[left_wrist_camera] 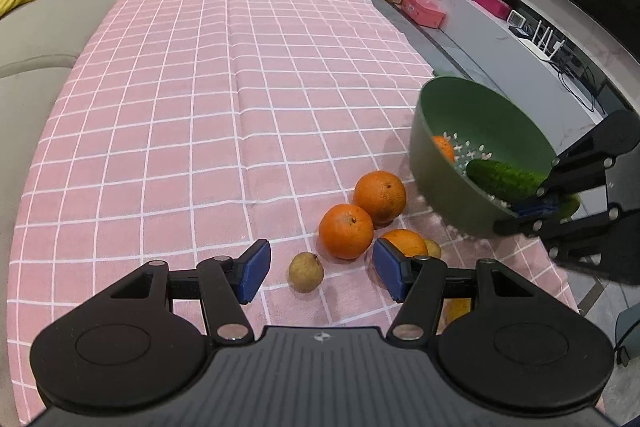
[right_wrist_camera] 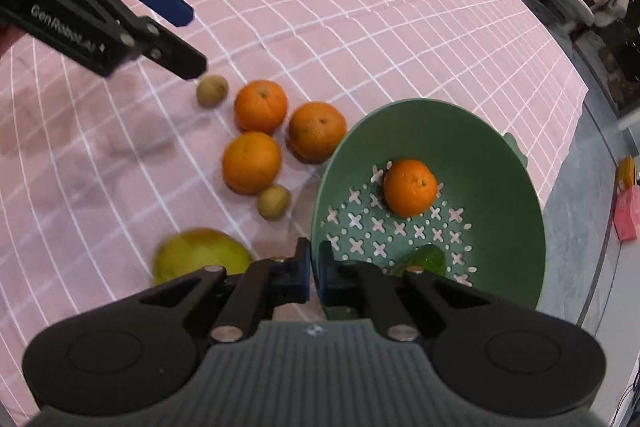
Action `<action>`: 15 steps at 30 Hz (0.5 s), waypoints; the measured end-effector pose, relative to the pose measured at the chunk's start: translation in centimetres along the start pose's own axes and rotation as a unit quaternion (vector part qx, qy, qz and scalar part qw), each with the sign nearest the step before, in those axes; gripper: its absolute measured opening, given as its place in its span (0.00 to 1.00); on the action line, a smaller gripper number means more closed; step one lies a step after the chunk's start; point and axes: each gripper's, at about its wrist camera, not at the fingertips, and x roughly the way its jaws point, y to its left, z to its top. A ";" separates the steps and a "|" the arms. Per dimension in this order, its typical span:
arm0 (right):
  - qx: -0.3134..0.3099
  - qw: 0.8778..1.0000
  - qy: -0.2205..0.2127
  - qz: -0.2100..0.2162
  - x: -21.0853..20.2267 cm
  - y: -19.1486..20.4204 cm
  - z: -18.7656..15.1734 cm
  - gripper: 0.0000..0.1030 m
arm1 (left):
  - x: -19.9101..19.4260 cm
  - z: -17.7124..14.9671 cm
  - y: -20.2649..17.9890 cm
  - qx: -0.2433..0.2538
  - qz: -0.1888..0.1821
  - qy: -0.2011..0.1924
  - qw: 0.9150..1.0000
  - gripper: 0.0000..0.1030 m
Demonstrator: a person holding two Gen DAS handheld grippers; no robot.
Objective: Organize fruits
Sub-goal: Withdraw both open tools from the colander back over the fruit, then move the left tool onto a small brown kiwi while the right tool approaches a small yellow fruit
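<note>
Fruit bunched at the table's near right corner, bowl tipped over the edge.

The right claw is clamped on the near rim of the green bowl, which hangs tilted at the cloth's right edge; an orange and a cucumber lie inside. The left claw hovers low with fingers spread wide, holding nothing, over a small brown fruit. Just beyond sit three oranges; past them the pink cloth runs bare to the sofa.
</note>
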 end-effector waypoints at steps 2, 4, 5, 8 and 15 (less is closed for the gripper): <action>-0.001 1.000 0.001 -0.003 0.1 -0.8 -0.4 0.00 | 0.2 -0.2 -0.1 0.001 -0.001 0.002 1.000 0.68; 0.003 1.000 0.003 -0.008 0.1 -1.2 -0.7 0.00 | 0.4 -0.3 -0.2 0.004 -0.001 0.005 1.000 0.68; 0.005 1.000 0.003 -0.011 0.1 -1.2 -0.6 0.00 | 0.5 -0.3 -0.2 0.006 0.000 0.007 1.000 0.68; 0.029 0.999 -0.023 -0.031 -1.0 -1.0 -0.6 0.08 | 0.6 -0.2 -0.3 0.011 0.002 0.009 1.000 0.68; 0.122 0.983 -0.139 -0.006 -4.6 1.2 -0.5 0.14 | 1.1 -0.7 -0.1 0.019 0.007 0.016 1.000 0.68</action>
